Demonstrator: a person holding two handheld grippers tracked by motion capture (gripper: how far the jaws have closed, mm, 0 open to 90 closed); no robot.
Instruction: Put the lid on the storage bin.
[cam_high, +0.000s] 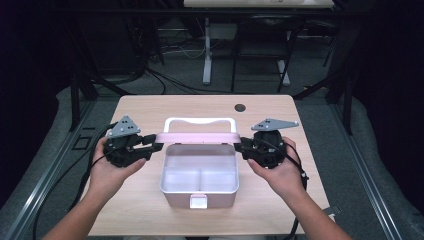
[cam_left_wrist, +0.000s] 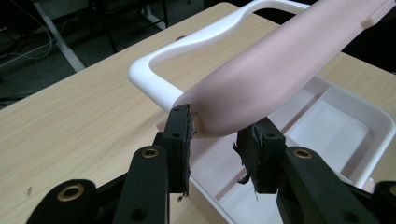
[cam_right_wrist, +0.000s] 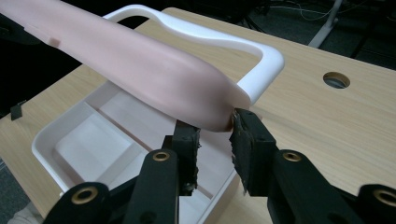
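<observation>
Left gripper (cam_high: 150, 145) fingers pinching pink lid's (cam_high: 197, 138) left end, right gripper (cam_high: 241, 147) fingers pinching its right end

I'm working in what looks like a lab or test room: one small wooden table (cam_high: 150, 107) with a cable hole (cam_high: 240, 107), loose cables (cam_high: 165, 80) across grey carpet, dark metal framing (cam_high: 75, 95), and another desk's white leg (cam_high: 207, 55) behind.

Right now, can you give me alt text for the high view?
A person's two tools, left tool and right tool, grip opposite ends of a pink lid raised behind an open pink box on a wooden table. A white handle sits behind the lid.
</observation>
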